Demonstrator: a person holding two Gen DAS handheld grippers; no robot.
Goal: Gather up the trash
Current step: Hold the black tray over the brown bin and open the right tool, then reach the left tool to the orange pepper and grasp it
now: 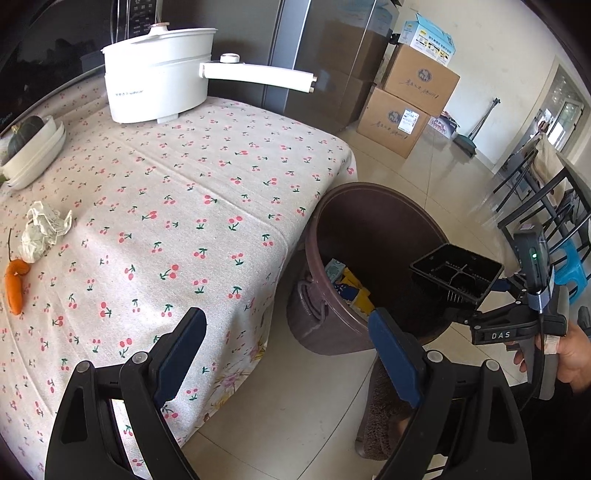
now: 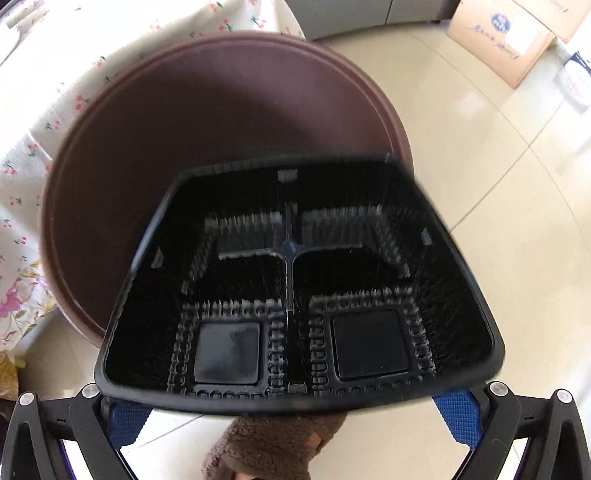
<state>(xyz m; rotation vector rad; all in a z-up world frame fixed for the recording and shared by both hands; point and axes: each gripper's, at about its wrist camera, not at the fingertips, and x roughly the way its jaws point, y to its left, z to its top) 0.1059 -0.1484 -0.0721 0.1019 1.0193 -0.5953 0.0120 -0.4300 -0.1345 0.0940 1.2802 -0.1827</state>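
Bright daylight falls on a pale tiled floor (image 1: 417, 173). A table with a cherry-print cloth (image 1: 192, 206) stands before a dark refrigerator (image 1: 325, 59); stacked cardboard boxes (image 1: 410, 99) line a white wall (image 1: 491, 48).

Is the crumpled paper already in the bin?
No, the crumpled paper lies on the tablecloth beside a carrot, outside the bin.

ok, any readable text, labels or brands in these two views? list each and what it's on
"DAS": on the right gripper, on its black body.
Pot: small grey print on the side, too small to read.
Cardboard boxes: script, logos and a label, too blurred to read.
Blue-and-white box: print too small to read.
Black appliance: white panel marks, unreadable.
Right wrist view: nothing readable.
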